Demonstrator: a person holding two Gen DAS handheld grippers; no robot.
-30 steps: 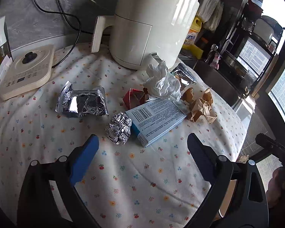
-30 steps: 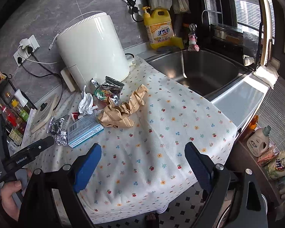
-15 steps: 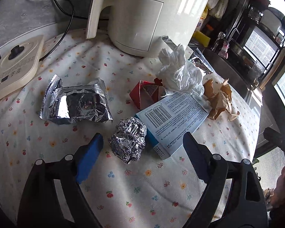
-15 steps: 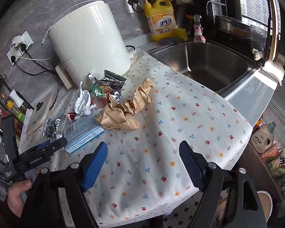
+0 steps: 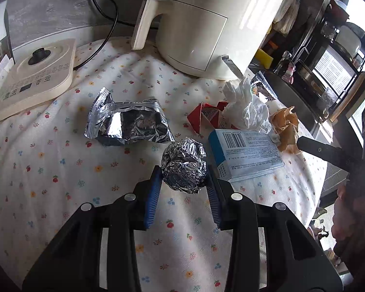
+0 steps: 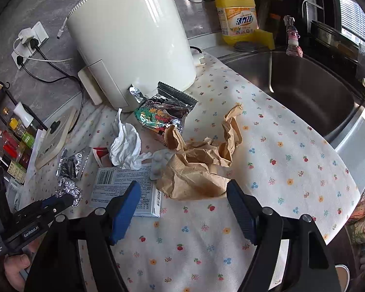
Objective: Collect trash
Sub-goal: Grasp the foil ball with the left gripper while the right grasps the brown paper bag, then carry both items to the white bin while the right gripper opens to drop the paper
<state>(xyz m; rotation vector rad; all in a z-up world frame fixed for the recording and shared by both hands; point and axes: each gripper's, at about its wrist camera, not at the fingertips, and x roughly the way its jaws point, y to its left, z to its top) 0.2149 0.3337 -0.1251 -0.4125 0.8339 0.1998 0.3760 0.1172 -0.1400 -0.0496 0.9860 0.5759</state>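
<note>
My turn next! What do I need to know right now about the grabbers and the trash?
Left gripper: jaws have just been closing, now pressing both sides of the foil ball, not lifted yet.
Right gripper: open, empty, with the crumpled brown paper bag just ahead of its jaws.
On the flowered tablecloth: silver wrapper, blue box, white tissue, red carton, colourful snack bag.
Done: nothing collected yet.
Left: lift the ball, then gather everything else.

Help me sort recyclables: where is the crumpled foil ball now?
In the left wrist view, the foil ball sits between the left gripper pads, left of the blue box.
</note>
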